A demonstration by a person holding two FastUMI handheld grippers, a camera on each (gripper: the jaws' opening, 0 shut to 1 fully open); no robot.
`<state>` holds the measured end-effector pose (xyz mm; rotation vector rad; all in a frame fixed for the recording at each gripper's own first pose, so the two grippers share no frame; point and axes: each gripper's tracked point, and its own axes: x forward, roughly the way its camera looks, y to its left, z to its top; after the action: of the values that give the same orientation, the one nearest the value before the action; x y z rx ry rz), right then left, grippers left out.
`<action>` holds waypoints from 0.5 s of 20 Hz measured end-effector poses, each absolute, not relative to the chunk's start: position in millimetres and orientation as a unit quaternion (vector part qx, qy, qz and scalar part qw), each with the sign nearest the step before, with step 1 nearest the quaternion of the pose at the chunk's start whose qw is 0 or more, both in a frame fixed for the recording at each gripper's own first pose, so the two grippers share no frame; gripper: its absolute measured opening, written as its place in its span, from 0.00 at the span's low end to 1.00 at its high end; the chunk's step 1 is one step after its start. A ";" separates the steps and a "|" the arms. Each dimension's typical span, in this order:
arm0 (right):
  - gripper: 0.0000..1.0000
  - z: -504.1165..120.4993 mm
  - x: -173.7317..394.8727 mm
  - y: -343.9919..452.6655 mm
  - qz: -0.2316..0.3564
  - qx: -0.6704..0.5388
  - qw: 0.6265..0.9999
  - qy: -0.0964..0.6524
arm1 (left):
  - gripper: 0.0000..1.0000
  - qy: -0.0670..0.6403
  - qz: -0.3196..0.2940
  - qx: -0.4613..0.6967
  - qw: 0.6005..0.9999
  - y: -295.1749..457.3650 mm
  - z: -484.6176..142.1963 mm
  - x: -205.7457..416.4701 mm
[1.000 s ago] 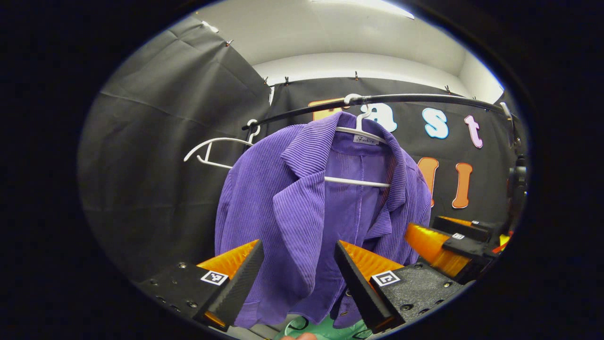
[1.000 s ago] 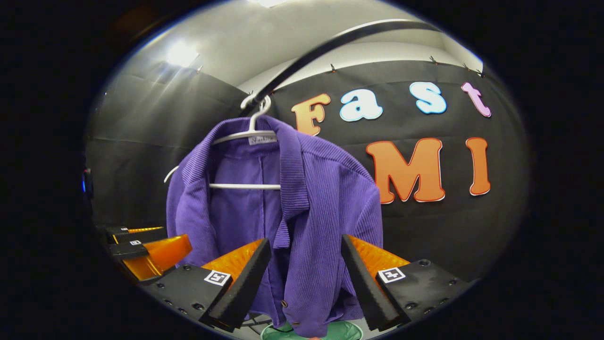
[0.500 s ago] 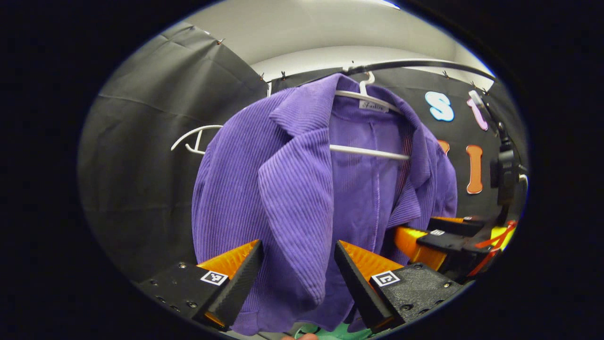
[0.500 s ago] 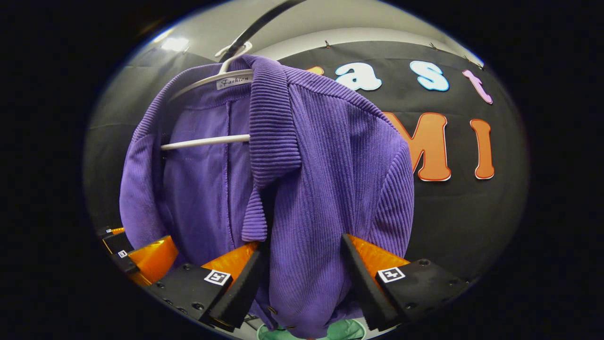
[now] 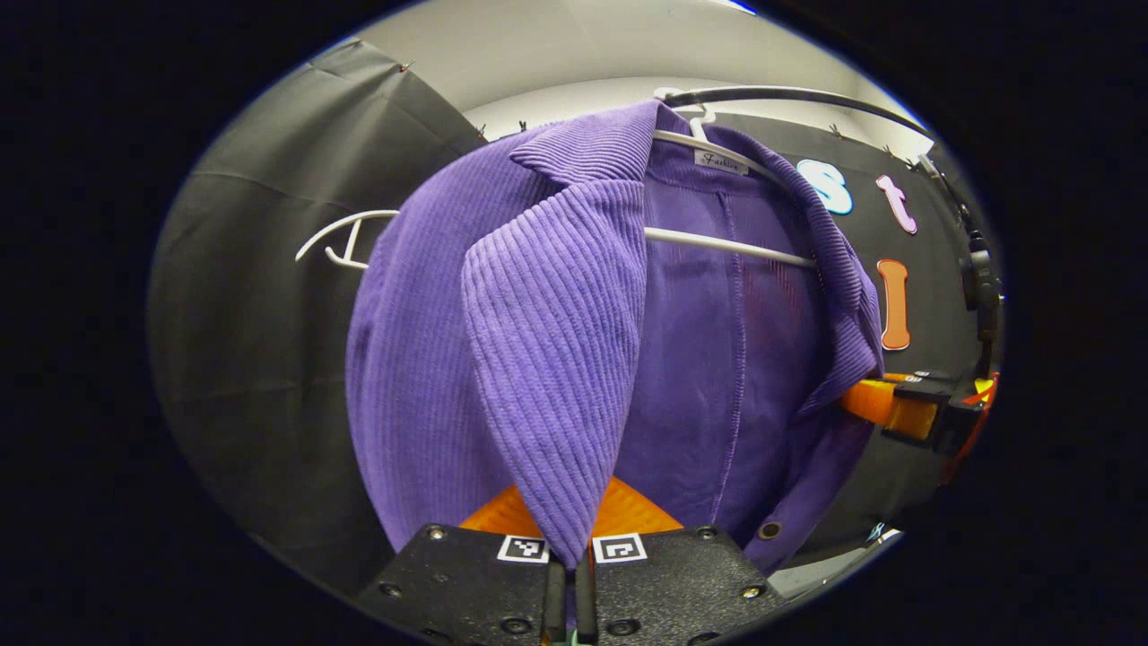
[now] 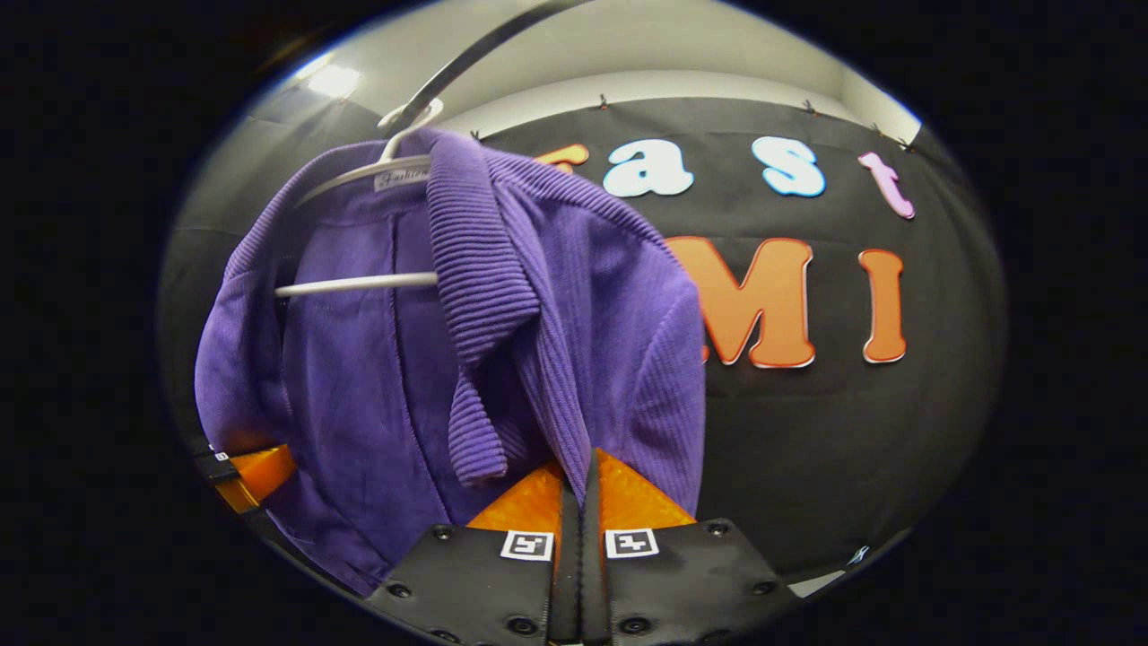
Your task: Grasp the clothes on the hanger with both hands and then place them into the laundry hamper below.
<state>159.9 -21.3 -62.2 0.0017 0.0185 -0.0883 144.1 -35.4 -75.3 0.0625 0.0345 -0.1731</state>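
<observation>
pinching the purple jacket (image 5: 538, 359) on its white hanger (image 5: 717, 244), left gripper (image 5: 567, 574) closed on one lapel, right gripper (image 6: 578, 529) apparently closed on the other front edge; soft, light corduroy, likely slipping off easily.

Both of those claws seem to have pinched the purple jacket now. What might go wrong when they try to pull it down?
The purple jacket hangs on the white hanger, so pulling may drag the hanger off the rail. The left gripper pinches a thin lapel edge, the right gripper a front edge; either may slip out.
</observation>
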 end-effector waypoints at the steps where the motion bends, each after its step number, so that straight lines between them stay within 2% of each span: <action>1: 0.08 -56.0 154.2 -32.0 -0.059 -0.006 0.998 -0.002 | 0.04 0.007 -0.080 0.035 0.996 -30.1 -66.1 140.1; 2: 0.08 -46.8 149.1 -43.7 -0.078 -0.011 0.997 -0.016 | 0.04 -0.005 -0.073 0.042 0.996 -22.0 -54.8 135.6; 3: 0.03 -35.5 142.7 -56.0 -0.099 -0.016 0.995 -0.030 | 0.06 -0.021 -0.066 0.050 0.996 -14.7 -40.5 131.8; 5: 0.03 -14.8 124.2 -79.3 -0.145 -0.034 0.987 -0.056 | 0.06 -0.064 -0.042 0.065 0.995 2.2 -2.5 124.0; 6: 0.08 -1.2 112.7 -90.9 -0.169 -0.049 0.982 -0.075 | 0.06 -0.087 -0.032 0.069 0.993 7.6 17.9 119.8; 9: 0.07 34.9 90.5 -114.5 -0.223 -0.081 0.964 -0.120 | 0.06 -0.137 -0.003 0.074 0.988 28.0 77.0 119.3; 10: 0.03 45.8 83.4 -120.1 -0.239 -0.087 0.958 -0.133 | 0.06 -0.157 0.007 0.070 0.985 35.4 97.2 116.5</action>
<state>83.4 -120.1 45.8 -0.1774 -0.2698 -0.4847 116.5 35.4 97.2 0.1409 -0.3148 0.0141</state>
